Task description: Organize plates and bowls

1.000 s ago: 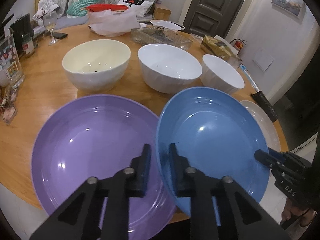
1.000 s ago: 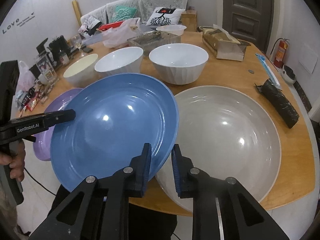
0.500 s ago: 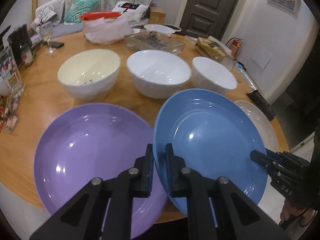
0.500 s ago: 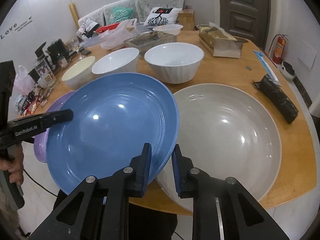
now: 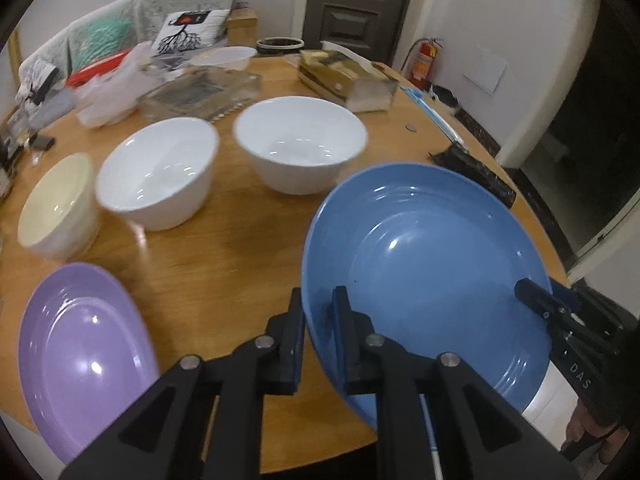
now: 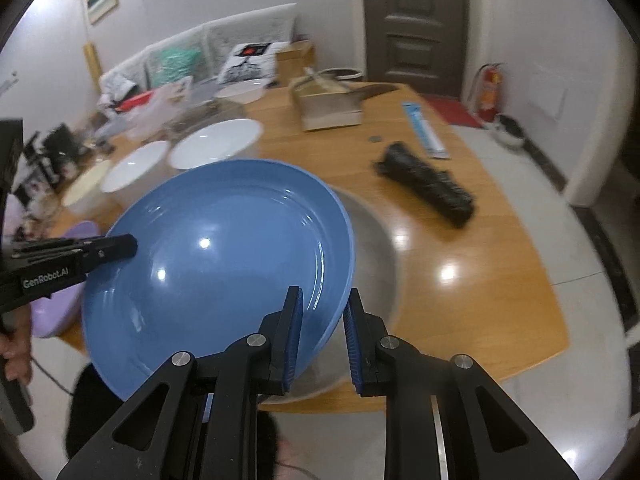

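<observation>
The blue plate [image 5: 424,264] hangs tilted over the grey plate [image 6: 372,248] at the table [image 5: 224,248] edge, its rim clamped by the left gripper [image 5: 318,316] and the right gripper [image 6: 322,322], with the purple plate [image 5: 80,356] and white bowls [image 5: 300,140] beyond

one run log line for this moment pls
left claw: shut on blue plate rim | right claw: shut on opposite rim | plate: lifted, over gray plate | purple plate: on table
</observation>
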The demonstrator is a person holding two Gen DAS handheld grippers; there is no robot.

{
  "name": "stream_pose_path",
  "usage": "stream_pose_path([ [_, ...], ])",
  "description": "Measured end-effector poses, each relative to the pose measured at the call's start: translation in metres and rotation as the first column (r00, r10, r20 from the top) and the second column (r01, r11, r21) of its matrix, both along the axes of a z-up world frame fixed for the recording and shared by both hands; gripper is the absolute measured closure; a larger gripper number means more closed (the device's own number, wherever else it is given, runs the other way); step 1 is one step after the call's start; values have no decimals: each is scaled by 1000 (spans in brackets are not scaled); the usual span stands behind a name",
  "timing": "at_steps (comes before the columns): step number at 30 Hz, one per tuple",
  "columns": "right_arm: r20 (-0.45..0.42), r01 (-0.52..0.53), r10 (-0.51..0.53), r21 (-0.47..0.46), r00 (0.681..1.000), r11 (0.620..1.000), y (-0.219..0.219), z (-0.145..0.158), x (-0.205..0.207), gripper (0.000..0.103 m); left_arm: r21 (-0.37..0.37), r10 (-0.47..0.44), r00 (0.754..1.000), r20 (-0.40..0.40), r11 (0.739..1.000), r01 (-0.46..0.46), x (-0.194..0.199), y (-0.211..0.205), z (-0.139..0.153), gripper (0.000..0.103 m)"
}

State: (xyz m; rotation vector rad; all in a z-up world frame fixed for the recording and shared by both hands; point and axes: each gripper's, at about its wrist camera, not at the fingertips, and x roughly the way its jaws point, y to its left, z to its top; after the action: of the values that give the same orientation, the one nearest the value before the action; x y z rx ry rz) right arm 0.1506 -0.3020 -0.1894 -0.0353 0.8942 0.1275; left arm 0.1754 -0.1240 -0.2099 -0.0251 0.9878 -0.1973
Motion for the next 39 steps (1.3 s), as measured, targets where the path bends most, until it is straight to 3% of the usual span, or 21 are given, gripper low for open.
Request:
stream_pose_path([
  [20, -62, 15, -21, -100, 998, 995, -9, -23, 13, 85, 232, -67, 998, -15, 970, 69, 24, -45, -20, 87],
  [33, -73, 7, -14, -95, 997, 995, -6, -24, 16, 78, 218, -61, 998, -12, 974, 63, 22, -40, -25, 87],
  [39, -7, 22, -23, -83, 1000, 996, -7, -2, 6, 55, 153, -37, 999, 19, 988, 33, 12, -18, -6, 81],
])
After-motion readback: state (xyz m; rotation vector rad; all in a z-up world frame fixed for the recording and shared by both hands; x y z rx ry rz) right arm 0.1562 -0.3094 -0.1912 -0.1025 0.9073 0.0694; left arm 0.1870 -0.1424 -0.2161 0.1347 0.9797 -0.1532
